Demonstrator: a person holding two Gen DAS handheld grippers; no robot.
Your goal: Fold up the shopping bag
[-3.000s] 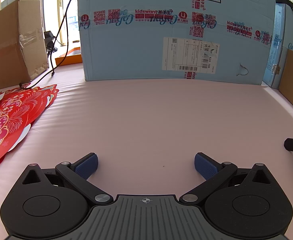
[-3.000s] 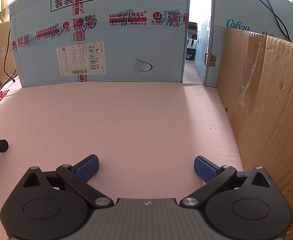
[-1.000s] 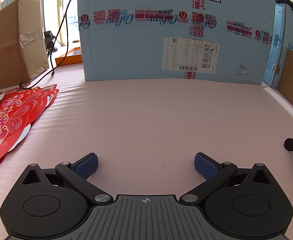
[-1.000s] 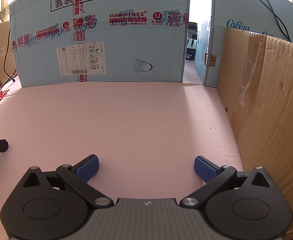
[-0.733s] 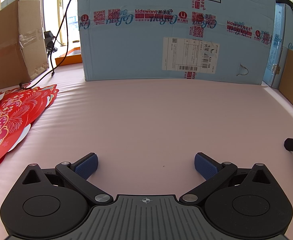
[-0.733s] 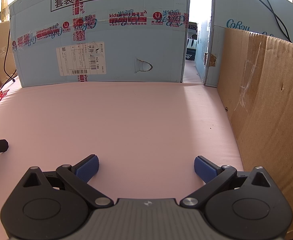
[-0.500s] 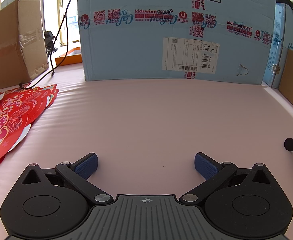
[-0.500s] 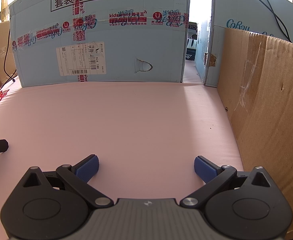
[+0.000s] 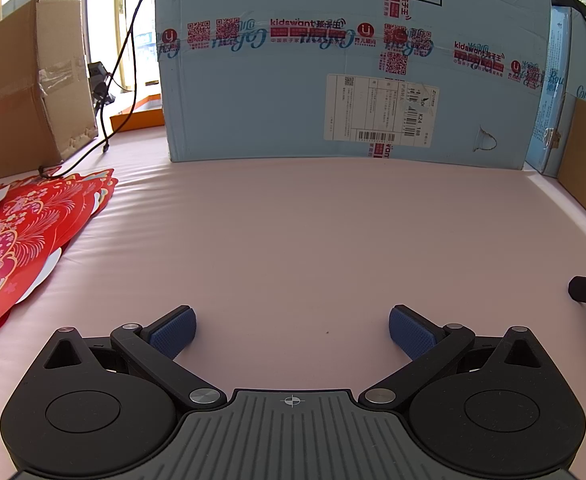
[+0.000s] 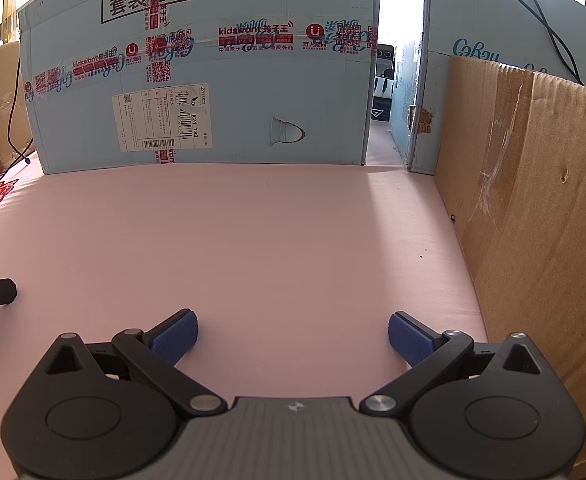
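Nearest the left wrist camera, the left gripper (image 9: 292, 332) rests low over the pale pink padded tabletop (image 9: 313, 240), its two blue ribbed pads (image 9: 172, 332) spread wide apart with nothing but bare pink surface between them. The right gripper (image 10: 291, 336) sits the same way in its own view, jaws fully spread and holding nothing, with a tall brown corrugated cardboard panel (image 10: 541, 220) standing just beside it on its right. Each camera catches a black tip of the other tool at the edge of its picture, so the two grippers lie side by side but apart. Farther out on the left gripper's left side, the red shopping bag with pink and gold flower print (image 9: 25, 236) lies flat on the tabletop in what looks like a fanned stack of similar red sheets, well apart from both grippers and untouched; only its far corner shows in the right wrist view. Beyond it stands a taped brown cardboard box (image 9: 25, 96), with a black cable (image 9: 127, 80) hanging down next to it. At the back, a big light blue carton with red printed tape and a white shipping label (image 9: 353, 68) stands upright across the tabletop.
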